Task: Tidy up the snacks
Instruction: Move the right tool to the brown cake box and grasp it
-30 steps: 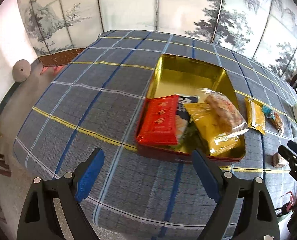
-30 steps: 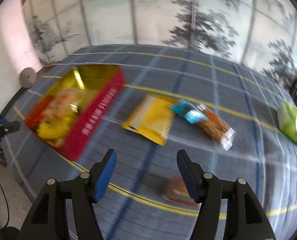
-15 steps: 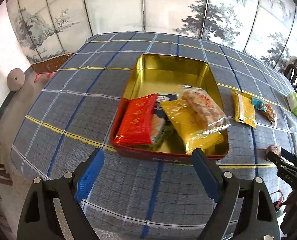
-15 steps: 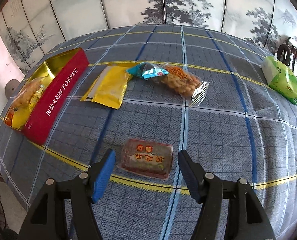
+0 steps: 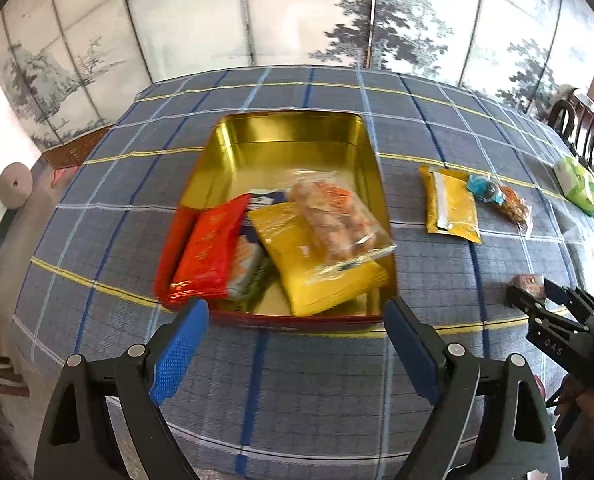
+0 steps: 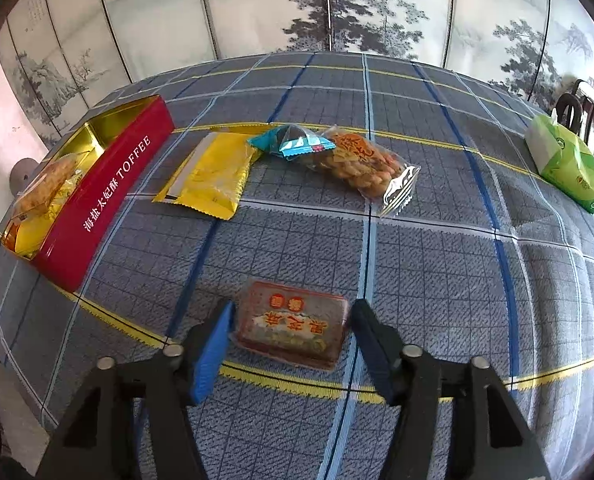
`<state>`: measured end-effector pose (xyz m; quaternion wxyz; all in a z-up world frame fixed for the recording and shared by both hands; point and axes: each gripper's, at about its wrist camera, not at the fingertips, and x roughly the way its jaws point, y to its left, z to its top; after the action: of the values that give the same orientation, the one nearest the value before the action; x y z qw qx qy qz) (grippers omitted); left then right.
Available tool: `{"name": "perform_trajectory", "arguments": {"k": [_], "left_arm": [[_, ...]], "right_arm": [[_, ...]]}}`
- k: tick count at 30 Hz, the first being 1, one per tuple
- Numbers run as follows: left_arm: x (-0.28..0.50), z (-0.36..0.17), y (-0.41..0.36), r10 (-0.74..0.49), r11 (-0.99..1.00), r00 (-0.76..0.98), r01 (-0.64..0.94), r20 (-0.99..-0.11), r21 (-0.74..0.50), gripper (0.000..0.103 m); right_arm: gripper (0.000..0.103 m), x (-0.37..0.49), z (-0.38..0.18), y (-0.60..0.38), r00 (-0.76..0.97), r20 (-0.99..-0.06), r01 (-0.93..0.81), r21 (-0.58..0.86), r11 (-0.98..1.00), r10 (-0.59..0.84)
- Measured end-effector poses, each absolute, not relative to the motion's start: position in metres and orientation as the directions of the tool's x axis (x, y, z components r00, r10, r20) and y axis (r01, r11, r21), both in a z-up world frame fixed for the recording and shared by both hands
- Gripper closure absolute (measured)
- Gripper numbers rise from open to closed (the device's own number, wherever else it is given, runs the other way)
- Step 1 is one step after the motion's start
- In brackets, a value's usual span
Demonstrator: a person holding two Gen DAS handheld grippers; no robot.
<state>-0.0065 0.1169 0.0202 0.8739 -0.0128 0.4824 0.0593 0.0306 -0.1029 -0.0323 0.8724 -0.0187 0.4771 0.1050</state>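
A small brown snack pack [image 6: 291,328] with red and yellow print lies flat on the checked tablecloth. My right gripper [image 6: 291,308] straddles it and its jaws are closing, with a narrow gap left on each side of the pack. The left wrist view shows that gripper [image 5: 531,288] at the far right, over the same pack [image 5: 529,282]. My left gripper [image 5: 295,307] hangs wide open and empty just before the near wall of the red and gold tin [image 5: 289,132]. In the tin lie a red pack [image 5: 213,252], a yellow pouch [image 5: 321,276] and a clear bag of biscuits [image 5: 337,220].
Beyond the brown pack lie a yellow pouch [image 6: 213,176], a teal wrapped sweet [image 6: 293,142] and a clear bag of fried twists [image 6: 361,160]. A green tissue pack [image 6: 565,160] sits at the far right. The tin [image 6: 109,196] stands at the left. A painted screen backs the table.
My right gripper has come down over the brown pack and its jaws have narrowed around it. My left gripper has drifted right along the tin's near edge, still open.
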Motion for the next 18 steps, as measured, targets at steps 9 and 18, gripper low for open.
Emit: {"name": "perform_trajectory", "arguments": {"k": [9,18], "left_arm": [[0.003,0.015,0.092,0.082,0.996,0.513,-0.074,-0.854,0.051,0.016],[0.024,0.011,0.059,0.02,1.0,0.522,-0.027,-0.853,0.007,0.016]], "right_arm": [[0.05,0.046,-0.032,-0.107,0.549,-0.819,-0.229,0.043,0.972,0.166],[0.05,0.076,-0.033,-0.127,0.588,-0.797,-0.236,-0.007,0.972,0.137]]}}
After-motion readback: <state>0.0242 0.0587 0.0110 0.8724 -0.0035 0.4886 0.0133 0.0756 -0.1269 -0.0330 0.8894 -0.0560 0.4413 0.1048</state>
